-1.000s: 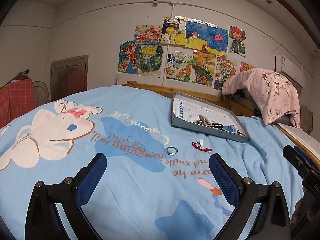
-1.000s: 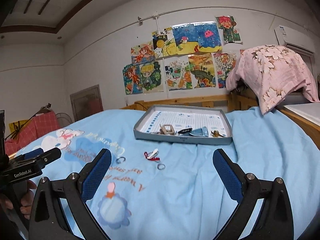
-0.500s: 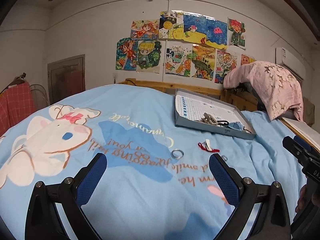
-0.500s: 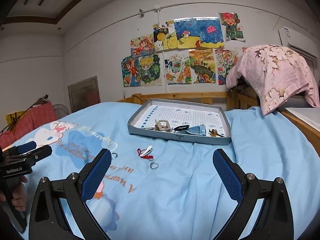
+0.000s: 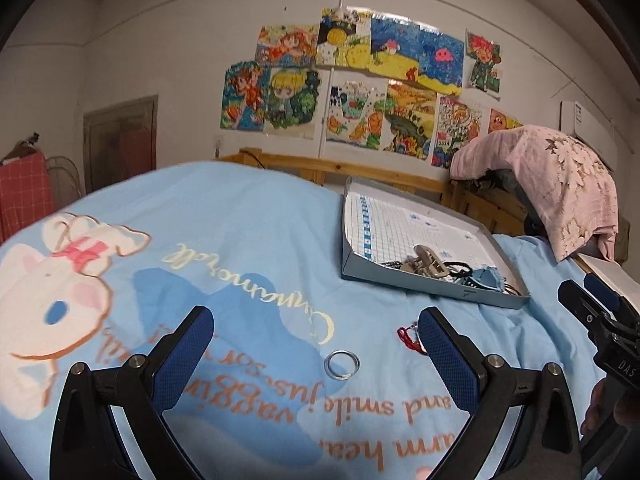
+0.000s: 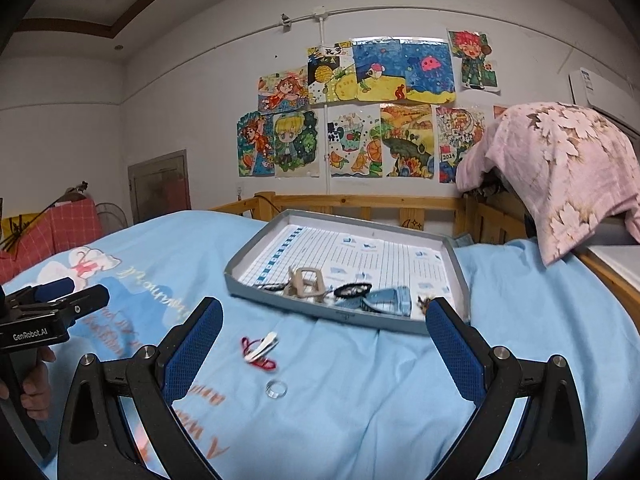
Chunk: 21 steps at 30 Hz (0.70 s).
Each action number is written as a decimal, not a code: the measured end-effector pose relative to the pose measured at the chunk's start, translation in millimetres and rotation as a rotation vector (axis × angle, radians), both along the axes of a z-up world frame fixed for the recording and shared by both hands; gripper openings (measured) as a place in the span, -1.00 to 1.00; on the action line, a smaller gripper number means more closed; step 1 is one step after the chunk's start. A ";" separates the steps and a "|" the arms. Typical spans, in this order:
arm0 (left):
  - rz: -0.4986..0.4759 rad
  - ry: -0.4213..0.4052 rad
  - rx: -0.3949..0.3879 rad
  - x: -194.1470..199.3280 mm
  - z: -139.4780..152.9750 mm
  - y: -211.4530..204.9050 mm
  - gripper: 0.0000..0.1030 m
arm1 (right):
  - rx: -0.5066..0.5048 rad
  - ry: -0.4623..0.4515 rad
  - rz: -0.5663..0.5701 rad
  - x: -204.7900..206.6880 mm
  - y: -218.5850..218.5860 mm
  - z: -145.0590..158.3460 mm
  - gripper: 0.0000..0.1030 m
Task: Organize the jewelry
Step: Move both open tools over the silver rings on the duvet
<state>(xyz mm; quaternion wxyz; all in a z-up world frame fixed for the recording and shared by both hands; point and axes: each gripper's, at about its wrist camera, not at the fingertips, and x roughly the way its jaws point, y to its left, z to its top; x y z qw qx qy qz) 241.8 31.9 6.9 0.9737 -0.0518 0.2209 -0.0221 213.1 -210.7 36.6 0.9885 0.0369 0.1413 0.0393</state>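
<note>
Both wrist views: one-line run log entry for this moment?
left gripper: open, over silver ring | right gripper: open, empty | red cord with white clip: on bedspread | tray: holds hair accessories

A child's bedroom in a home is shown: a bed with a wooden frame (image 6: 360, 202) is covered by a light blue cartoon-rabbit sheet (image 5: 240, 240), and colourful children's drawings (image 6: 360, 112) are taped to the white wall.

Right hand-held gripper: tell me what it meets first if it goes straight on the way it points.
Probably the blue bedspread near the small ring, with the red and white hair clip just beyond. The open right hand-held gripper holds nothing; depth is hard to judge.
</note>
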 end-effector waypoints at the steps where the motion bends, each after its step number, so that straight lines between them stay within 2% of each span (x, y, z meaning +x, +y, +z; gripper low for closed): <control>1: -0.005 0.015 -0.007 8.5 -3.5 -0.1 1.00 | 0.000 0.005 0.001 6.8 0.0 -1.7 0.93; 5: -0.016 0.042 0.005 24.7 -15.2 -3.9 1.00 | -0.006 0.029 0.012 27.1 1.2 -11.9 0.93; 13: -0.035 0.085 0.040 31.0 -45.4 -11.4 1.00 | 0.064 0.100 0.050 39.2 -0.4 -46.7 0.93; 19: -0.066 0.118 0.016 34.3 -61.0 -6.8 1.00 | 0.080 0.159 0.114 42.7 1.6 -66.0 0.93; 21: -0.081 0.122 0.012 34.8 -64.0 -7.3 1.00 | 0.073 0.176 0.140 43.9 4.8 -70.6 0.85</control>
